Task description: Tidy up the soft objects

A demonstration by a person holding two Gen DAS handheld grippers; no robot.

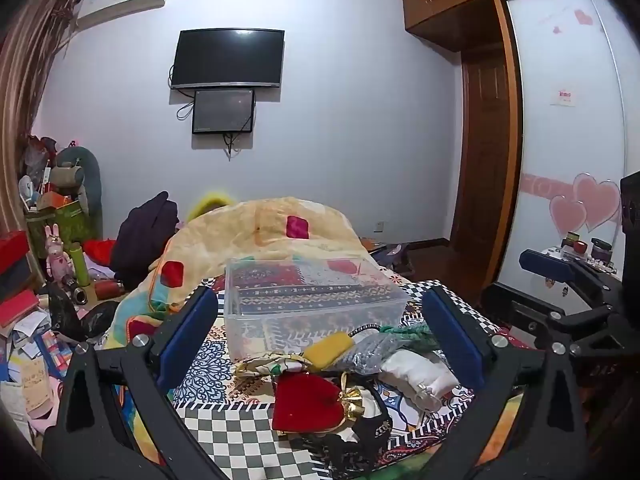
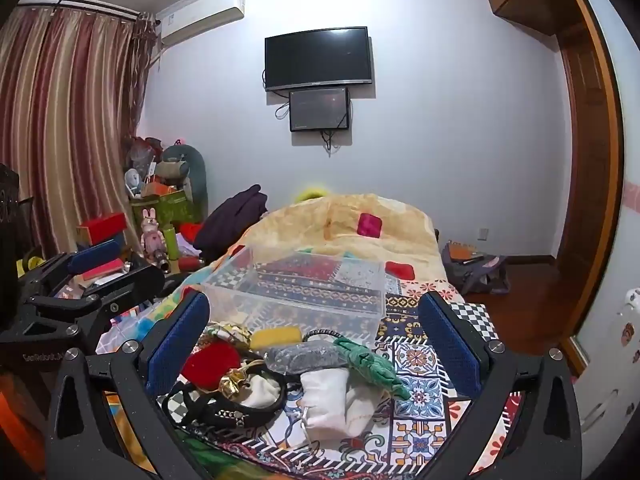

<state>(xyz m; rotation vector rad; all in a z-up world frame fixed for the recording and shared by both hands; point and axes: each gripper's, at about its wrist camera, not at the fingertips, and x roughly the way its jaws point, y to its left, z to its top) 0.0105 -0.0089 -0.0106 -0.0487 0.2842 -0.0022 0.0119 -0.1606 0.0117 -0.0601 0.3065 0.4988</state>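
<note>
A pile of soft objects lies on the patterned bedspread in front of a clear plastic box (image 1: pixel 312 296) (image 2: pixel 296 292). It holds a red velvet pouch (image 1: pixel 306 404) (image 2: pixel 212 362), a yellow sponge (image 1: pixel 330 346) (image 2: pixel 276 337), a grey knit piece (image 1: pixel 370 350) (image 2: pixel 304 356), a green cloth (image 1: pixel 408 334) (image 2: pixel 370 364), a white cloth (image 1: pixel 420 378) (image 2: pixel 324 400) and a black studded band (image 2: pixel 228 414). My left gripper (image 1: pixel 320 340) is open above the pile. My right gripper (image 2: pixel 316 348) is open above the pile too. Neither holds anything.
A yellow quilt (image 1: pixel 256 232) is heaped on the bed behind the box. Boxes, toys and papers clutter the left side (image 1: pixel 52 280). A wardrobe and door stand at the right (image 1: pixel 492 160). The right gripper shows in the left wrist view (image 1: pixel 560 276).
</note>
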